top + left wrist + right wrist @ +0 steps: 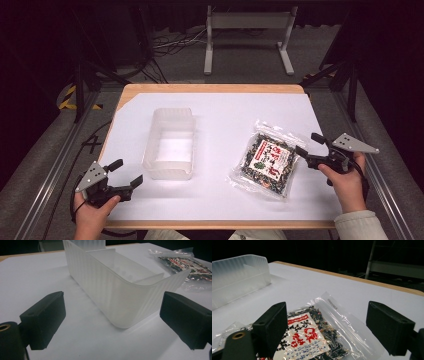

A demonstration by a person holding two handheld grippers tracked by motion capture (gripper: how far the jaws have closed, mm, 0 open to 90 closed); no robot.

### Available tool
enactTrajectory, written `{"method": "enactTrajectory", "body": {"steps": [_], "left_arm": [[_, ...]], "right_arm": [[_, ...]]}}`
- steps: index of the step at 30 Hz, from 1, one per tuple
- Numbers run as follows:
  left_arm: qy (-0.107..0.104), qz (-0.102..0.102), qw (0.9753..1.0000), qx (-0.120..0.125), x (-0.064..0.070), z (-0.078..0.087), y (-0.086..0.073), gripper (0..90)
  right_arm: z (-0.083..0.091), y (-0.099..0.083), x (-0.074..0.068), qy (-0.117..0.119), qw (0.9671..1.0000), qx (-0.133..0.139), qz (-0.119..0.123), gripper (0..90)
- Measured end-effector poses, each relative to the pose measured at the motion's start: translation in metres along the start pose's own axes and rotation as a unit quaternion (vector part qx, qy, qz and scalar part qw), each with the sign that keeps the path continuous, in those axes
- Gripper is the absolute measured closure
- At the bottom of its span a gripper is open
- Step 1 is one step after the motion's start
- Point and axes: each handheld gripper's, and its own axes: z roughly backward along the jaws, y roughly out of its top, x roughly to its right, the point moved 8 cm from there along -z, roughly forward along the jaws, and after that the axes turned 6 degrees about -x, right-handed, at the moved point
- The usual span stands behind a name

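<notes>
A translucent white plastic bin (170, 143) stands empty on the white table sheet, left of centre; its ribbed near wall (117, 293) fills much of the left gripper view. A clear packet of dark dried food with a white and red label (267, 159) lies flat to its right, also seen as the packet (309, 337) and packet (186, 265). My left gripper (125, 172) rests open at the front left, a short way from the bin's near corner. My right gripper (309, 143) is open at the packet's right edge, jaws apart over it and holding nothing.
The white sheet (220, 115) covers a wooden table (210, 88). Beyond the far edge stand a white metal frame (247, 35) and loose cables on a dark floor. Aluminium rails run along both sides of the table.
</notes>
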Motion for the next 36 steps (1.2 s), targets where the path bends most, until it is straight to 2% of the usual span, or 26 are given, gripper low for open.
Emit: {"method": "enactTrajectory", "body": {"steps": [2, 6, 16, 24, 27, 28, 30, 36], "left_arm": [[-0.001, 0.000, 1.0000, -0.001, 0.000, 0.000, 0.000, 7.5], [0.001, -0.001, 1.0000, -0.003, 0.000, -0.001, -0.001, 7.5], [0.002, -0.002, 1.0000, -0.003, 0.000, -0.001, -0.001, 7.5], [0.004, -0.006, 1.0000, -0.005, 0.000, -0.002, -0.001, 7.5], [0.010, -0.006, 0.9999, -0.002, 0.000, -0.001, -0.001, 7.6], [0.010, -0.006, 0.9999, -0.002, 0.000, -0.001, -0.001, 7.7], [0.011, -0.007, 0.9999, -0.002, -0.001, 0.000, -0.001, 7.7], [0.011, -0.008, 0.9999, -0.003, 0.000, -0.001, -0.001, 7.7]], "right_arm": [[-0.002, 0.003, 0.003, -0.002, 1.0000, -0.002, 0.000, 18.0], [-0.003, 0.008, 0.012, -0.003, 0.9998, -0.006, -0.018, 20.2], [-0.008, 0.015, 0.029, -0.011, 0.9995, -0.001, -0.030, 17.8], [-0.019, 0.010, 0.043, -0.025, 0.9988, -0.014, -0.040, 18.0], [-0.025, 0.008, 0.046, -0.030, 0.9989, -0.015, -0.032, 18.7], [-0.028, 0.006, 0.047, -0.032, 0.9990, -0.016, -0.025, 20.2], [-0.032, 0.002, 0.049, -0.034, 0.9988, -0.027, -0.025, 24.2], [-0.044, -0.011, 0.059, -0.035, 0.9972, -0.043, -0.050, 24.0]]}}
